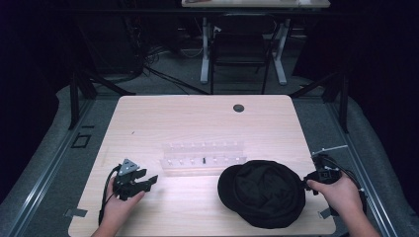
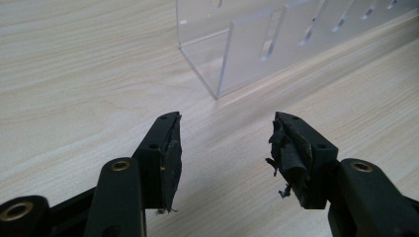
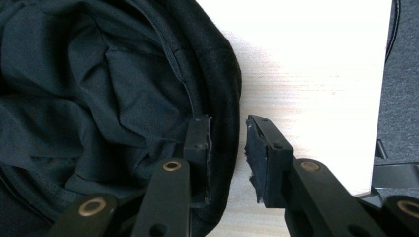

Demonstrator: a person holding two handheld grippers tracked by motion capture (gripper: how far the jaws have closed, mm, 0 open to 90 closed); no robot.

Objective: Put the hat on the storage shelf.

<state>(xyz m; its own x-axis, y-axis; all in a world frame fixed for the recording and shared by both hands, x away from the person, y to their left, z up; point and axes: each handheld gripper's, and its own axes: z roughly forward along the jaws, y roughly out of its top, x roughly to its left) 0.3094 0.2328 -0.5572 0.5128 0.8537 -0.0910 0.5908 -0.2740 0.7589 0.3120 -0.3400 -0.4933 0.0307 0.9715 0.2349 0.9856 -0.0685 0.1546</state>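
Black hat rim sits between the right tool's parted jaws, seemingly unpinched; left tool gapes over bare table.

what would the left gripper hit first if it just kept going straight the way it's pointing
Probably the clear acrylic rack. In the left gripper view, the open left gripper points across bare table at the rack's near corner, with nothing between. Depth is hard to judge, so it might skim the tabletop first.
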